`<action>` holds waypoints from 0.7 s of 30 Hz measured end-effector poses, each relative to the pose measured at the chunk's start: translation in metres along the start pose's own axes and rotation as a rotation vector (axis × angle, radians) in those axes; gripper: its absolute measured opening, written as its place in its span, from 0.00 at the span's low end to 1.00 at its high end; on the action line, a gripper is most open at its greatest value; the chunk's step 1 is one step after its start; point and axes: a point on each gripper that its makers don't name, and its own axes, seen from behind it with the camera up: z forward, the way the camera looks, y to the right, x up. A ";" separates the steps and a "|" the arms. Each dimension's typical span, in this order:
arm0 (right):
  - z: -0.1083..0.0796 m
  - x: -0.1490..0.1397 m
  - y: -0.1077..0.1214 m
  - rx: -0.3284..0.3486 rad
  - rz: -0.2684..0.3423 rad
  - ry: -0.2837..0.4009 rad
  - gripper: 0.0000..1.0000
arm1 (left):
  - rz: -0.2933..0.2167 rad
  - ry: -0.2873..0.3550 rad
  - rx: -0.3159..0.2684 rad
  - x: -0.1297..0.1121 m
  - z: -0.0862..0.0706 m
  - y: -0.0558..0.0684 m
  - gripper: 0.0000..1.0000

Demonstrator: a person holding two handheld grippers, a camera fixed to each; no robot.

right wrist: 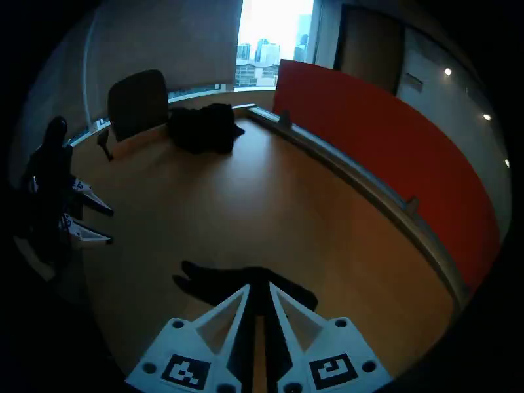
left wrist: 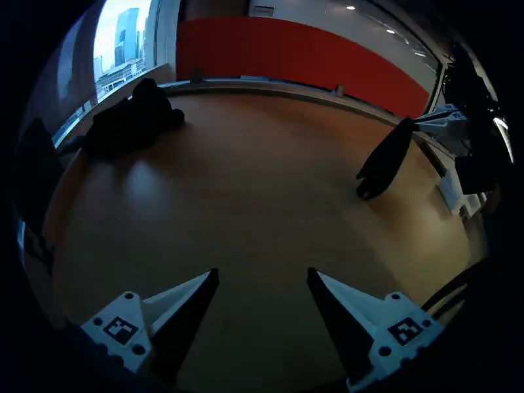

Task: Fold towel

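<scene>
1. Where pinched at its upper end, hangs as a dark towel (left wrist: 385,160) in a limp, narrow strip from the right gripper (right wrist: 259,287), over the right side of the wooden table (left wrist: 262,196) in the left gripper view; cannot tell whether the lower tip touches the wood.
2. Shows in the right gripper view as a dark rumpled shape just past the fingertips, spreading to both sides over the tabletop.
3. Holds with both fingers drawn nearly together, clamped on the cloth, dark fabric in the slim gap between them.
4. Hovers as the left gripper (left wrist: 262,270) above bare wood, fingers well apart and holding nothing, well apart from the towel.
5. Appears again at the left edge of the right gripper view, carried by a person's dark-sleeved hand (right wrist: 46,190).
6. Lies as a dark heap (left wrist: 131,121) at the far end of the table, near the window (left wrist: 121,39).
7. Stands as a chair (right wrist: 137,101) beside that heap, at the table's edge.
8. Runs as a red partition (right wrist: 393,150) along the table's far long side.
</scene>
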 end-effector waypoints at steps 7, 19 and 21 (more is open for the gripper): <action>-0.020 -0.016 0.032 -0.026 0.020 -0.011 0.06 | 0.011 -0.004 -0.008 0.005 0.004 0.005 1.00; -0.058 -0.059 0.094 -0.063 0.054 -0.059 0.06 | 0.022 -0.014 -0.006 0.007 0.006 0.013 1.00; -0.063 -0.066 0.104 -0.070 0.059 -0.067 0.06 | 0.021 -0.014 -0.003 0.007 0.006 0.014 1.00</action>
